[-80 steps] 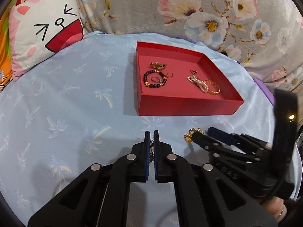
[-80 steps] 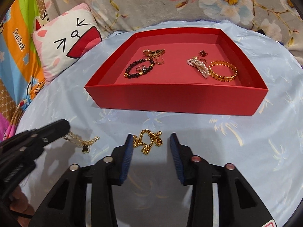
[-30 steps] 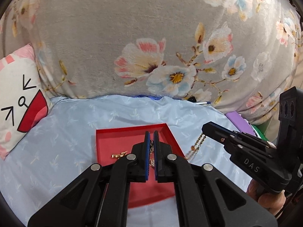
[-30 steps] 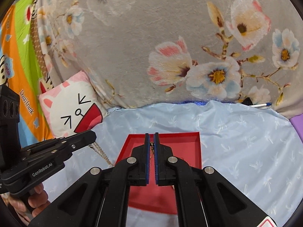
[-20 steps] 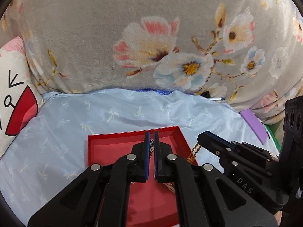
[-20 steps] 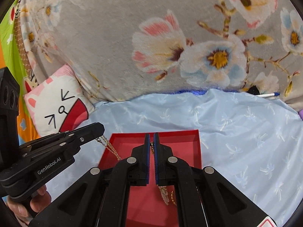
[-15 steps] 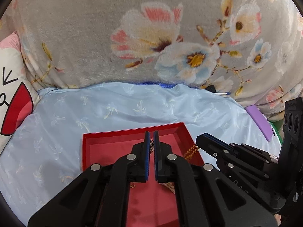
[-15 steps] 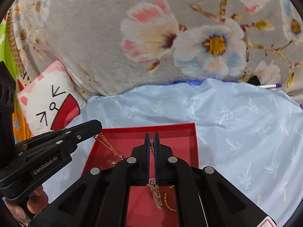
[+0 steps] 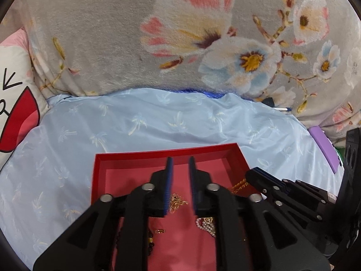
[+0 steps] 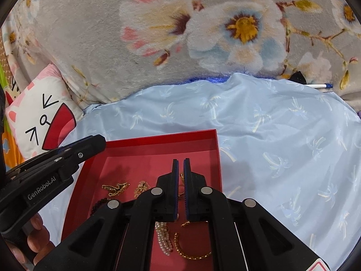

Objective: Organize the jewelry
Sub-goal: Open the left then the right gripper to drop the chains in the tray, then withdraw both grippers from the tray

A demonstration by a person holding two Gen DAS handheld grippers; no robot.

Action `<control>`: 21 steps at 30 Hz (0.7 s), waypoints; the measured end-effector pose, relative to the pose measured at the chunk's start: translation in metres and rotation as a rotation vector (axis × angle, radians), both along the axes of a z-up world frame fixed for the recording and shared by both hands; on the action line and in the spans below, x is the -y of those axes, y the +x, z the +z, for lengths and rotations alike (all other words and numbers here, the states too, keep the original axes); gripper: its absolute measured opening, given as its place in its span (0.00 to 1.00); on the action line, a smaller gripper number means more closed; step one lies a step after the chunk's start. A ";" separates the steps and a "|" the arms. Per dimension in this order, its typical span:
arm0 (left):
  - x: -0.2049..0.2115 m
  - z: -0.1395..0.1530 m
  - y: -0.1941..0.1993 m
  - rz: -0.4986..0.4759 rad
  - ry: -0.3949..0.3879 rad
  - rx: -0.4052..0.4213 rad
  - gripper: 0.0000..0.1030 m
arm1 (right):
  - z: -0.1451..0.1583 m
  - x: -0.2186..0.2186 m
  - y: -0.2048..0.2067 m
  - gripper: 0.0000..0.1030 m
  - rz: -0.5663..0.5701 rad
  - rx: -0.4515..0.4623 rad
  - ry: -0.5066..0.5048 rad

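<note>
A red tray [image 9: 158,155] lies on the light blue cloth, also in the right wrist view [image 10: 162,139]. My left gripper [image 9: 180,164] is open above the tray. A thin gold necklace [image 9: 177,202] lies on the tray floor just below its fingers. My right gripper [image 10: 181,164] is shut on a gold chain [image 10: 181,177] that hangs between its pads over the tray; the chain also shows in the left wrist view [image 9: 239,184]. In the tray lie a pearl bracelet [image 10: 163,237], a gold bangle [image 10: 191,254], a gold clip [image 10: 115,188] and a dark bead bracelet [image 10: 98,204].
A grey floral blanket [image 9: 180,33] rises behind the bed. A cat-face pillow [image 10: 38,117] lies at the left. A purple object [image 9: 323,149] sits at the right edge of the cloth. A pen [image 10: 320,86] lies at the back right.
My left gripper has opened and its thin gold necklace has dropped onto the tray floor. Both grippers have come lower and closer over the tray. The right gripper stays shut on its chain.
</note>
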State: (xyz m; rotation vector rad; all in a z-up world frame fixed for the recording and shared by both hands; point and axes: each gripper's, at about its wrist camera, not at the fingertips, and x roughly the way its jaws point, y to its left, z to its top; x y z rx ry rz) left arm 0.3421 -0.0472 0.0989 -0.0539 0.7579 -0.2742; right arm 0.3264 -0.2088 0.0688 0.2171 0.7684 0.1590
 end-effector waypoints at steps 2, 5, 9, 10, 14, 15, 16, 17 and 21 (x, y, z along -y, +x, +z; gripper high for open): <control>-0.002 0.001 0.001 0.009 -0.001 0.002 0.23 | 0.002 0.002 -0.003 0.05 -0.011 0.011 0.002; -0.004 0.002 0.000 0.020 -0.002 0.002 0.26 | 0.005 0.003 -0.005 0.07 -0.017 0.020 -0.005; -0.007 0.005 -0.007 0.027 0.005 0.010 0.32 | 0.010 0.005 -0.009 0.07 -0.021 0.031 0.001; -0.007 0.006 -0.009 0.026 0.007 0.013 0.32 | 0.011 0.005 -0.012 0.07 -0.020 0.033 0.003; -0.008 0.012 -0.022 0.032 0.014 0.022 0.32 | 0.020 0.003 -0.026 0.07 -0.015 0.049 0.015; -0.008 0.013 -0.025 0.033 0.019 0.026 0.32 | 0.024 0.002 -0.031 0.07 -0.014 0.058 0.011; -0.008 0.015 -0.030 0.040 0.029 0.033 0.32 | 0.027 0.001 -0.035 0.08 -0.013 0.064 0.006; -0.009 0.017 -0.035 0.046 0.037 0.039 0.32 | 0.030 -0.001 -0.042 0.10 -0.013 0.072 0.001; -0.010 0.024 -0.058 0.068 0.065 0.050 0.42 | 0.040 -0.006 -0.067 0.22 -0.012 0.094 0.021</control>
